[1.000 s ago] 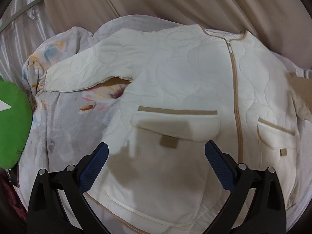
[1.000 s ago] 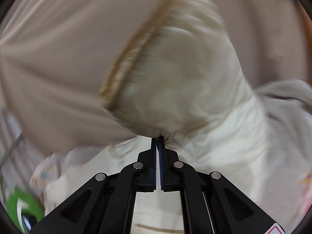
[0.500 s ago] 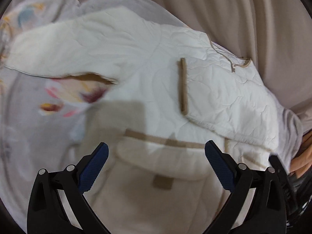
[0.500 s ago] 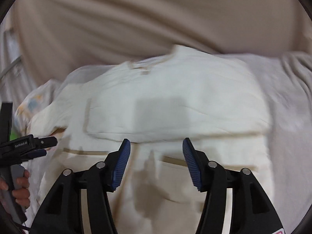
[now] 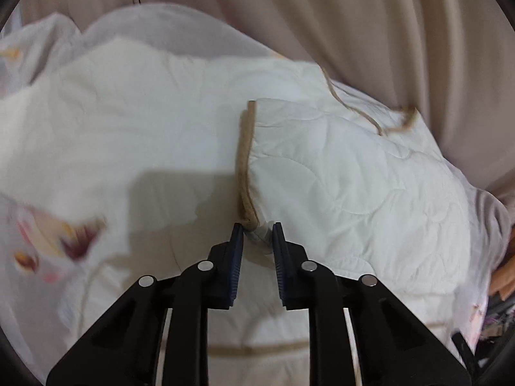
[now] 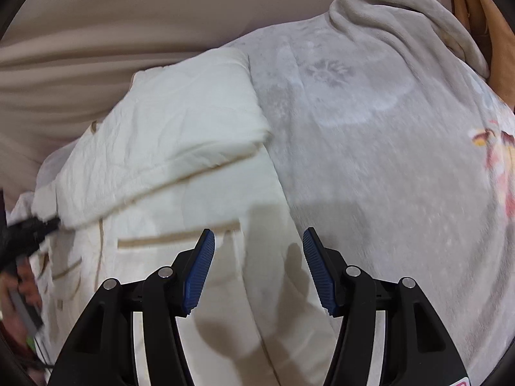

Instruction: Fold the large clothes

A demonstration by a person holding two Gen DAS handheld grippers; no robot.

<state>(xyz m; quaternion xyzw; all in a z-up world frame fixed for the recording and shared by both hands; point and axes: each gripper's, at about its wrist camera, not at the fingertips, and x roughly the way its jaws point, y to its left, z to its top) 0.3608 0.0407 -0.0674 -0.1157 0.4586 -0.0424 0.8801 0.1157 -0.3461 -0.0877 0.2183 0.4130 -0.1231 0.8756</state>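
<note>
L wrist view: cream quilted jacket point(image 5: 338, 173) lies spread on a grey floral blanket point(image 5: 42, 251), beige curtain point(image 5: 322, 9) hanging behind. One sleeve point(image 5: 354, 193) folded across the jacket front, its tan-trimmed cuff point(image 5: 244, 164) running up-down near centre of the garment. L gripper point(image 5: 256, 244) nearly closed, blue pads a narrow gap apart, w/ the lower cuff corner sitting between the tips; cloth looks caught there but full clamp not certain, since a gap shows. Tan neckline trim point(image 5: 379, 119) visible upper R of the folded sleeve. Tan hem band point(image 5: 257, 350) crosses below, between the gripper's arms

R wrist view: R gripper point(image 6: 258, 267) wide open, holding nothing, hovering over the jacket's point(image 6: 199, 199) R edge where it meets the blanket point(image 6: 370, 160). Folded sleeve point(image 6: 167, 141) lies as a layer over the jacket body. Tan pocket welt point(image 6: 177, 236) just L of the L blue pad point(image 6: 199, 270). L gripper's point(image 6: 42, 225) black tip seen at far L edge, at the sleeve end; motion blur there. Curtain point(image 6: 128, 32) behind. Floral print point(image 6: 495, 157) on blanket at far R
</note>
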